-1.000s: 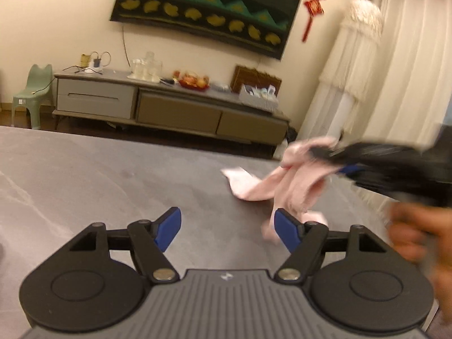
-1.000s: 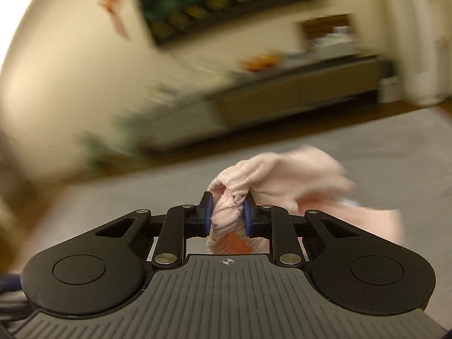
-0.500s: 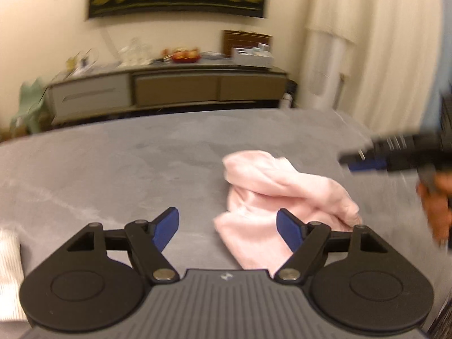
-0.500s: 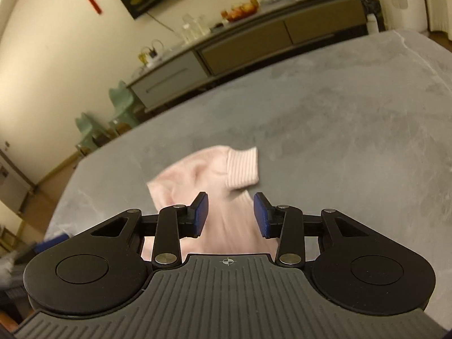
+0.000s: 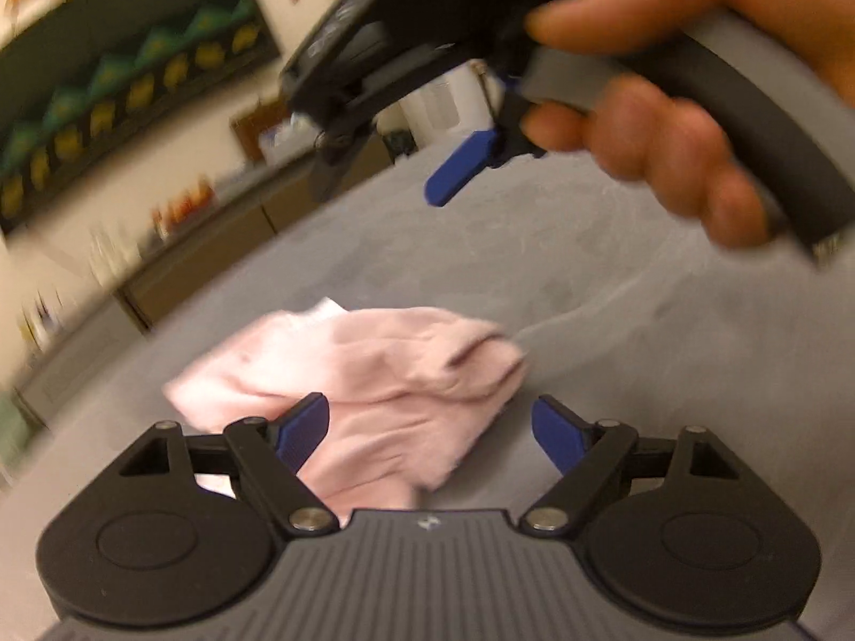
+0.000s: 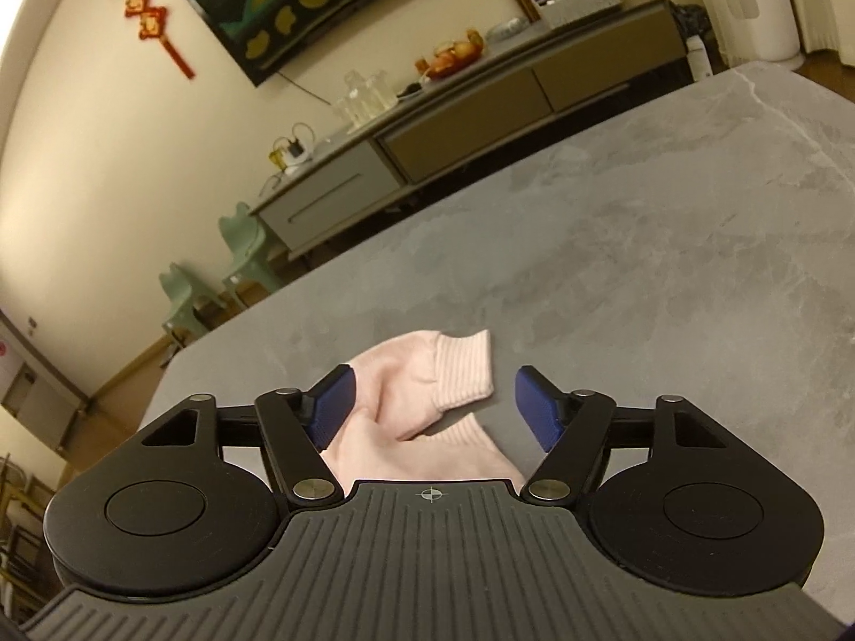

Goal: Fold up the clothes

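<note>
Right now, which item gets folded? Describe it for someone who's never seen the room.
On the grey stone-look table, just ahead of both open grippers, lies a crumpled pale pink garment. Its ribbed cuff sticks out, and it's the only cloth there.

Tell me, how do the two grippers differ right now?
The left gripper reaches in over the pink garment, its view blurred; the right gripper has a sharp view of the ribbed cuff. The right gripper's jaws have just been opening widely, the left's only slightly. Both are open, gripping nothing, with the garment on the grey table.
</note>
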Demonstrator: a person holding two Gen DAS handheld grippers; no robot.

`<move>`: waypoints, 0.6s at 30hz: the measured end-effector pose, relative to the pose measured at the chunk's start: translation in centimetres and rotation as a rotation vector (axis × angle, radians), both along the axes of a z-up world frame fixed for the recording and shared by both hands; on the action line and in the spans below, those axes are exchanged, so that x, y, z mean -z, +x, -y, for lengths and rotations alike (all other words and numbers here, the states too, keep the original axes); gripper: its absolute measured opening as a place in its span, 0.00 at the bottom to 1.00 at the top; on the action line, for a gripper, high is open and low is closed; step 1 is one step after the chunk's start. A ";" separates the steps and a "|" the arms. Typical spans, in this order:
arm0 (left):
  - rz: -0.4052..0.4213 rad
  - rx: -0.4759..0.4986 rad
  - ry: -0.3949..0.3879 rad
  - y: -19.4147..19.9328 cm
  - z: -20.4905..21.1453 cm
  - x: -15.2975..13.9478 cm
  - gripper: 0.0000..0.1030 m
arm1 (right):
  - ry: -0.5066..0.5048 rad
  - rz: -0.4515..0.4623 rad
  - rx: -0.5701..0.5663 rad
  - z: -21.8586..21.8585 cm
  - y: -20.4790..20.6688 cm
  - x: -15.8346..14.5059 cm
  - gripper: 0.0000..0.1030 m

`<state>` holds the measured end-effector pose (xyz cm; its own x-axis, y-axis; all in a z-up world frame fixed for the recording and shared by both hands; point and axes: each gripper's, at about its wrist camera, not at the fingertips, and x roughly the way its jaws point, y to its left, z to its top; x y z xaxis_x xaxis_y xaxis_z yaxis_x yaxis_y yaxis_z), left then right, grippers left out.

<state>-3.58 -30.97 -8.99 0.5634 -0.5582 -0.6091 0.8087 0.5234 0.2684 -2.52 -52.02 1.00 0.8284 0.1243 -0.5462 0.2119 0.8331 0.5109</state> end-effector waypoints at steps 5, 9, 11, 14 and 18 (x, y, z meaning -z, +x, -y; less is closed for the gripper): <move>-0.365 -0.209 -0.197 4.4 0.1 0.1 0.84 | -0.045 0.003 0.037 1.8 -0.5 -0.2 0.70; -0.553 -0.352 -0.341 7.1 -0.1 0.5 0.80 | 0.000 0.024 0.070 3.7 -1.3 -0.3 0.71; -0.515 -0.393 -0.298 7.3 1.2 0.3 0.23 | 0.018 0.029 0.083 4.4 -1.6 -0.2 0.71; -0.493 -0.357 -0.310 7.0 1.4 -2.0 0.14 | 0.044 0.033 0.098 5.3 -1.9 0.0 0.71; -0.426 -0.249 -0.416 5.6 -2.7 -9.1 0.13 | 0.078 0.046 0.107 6.0 -2.3 -0.1 0.71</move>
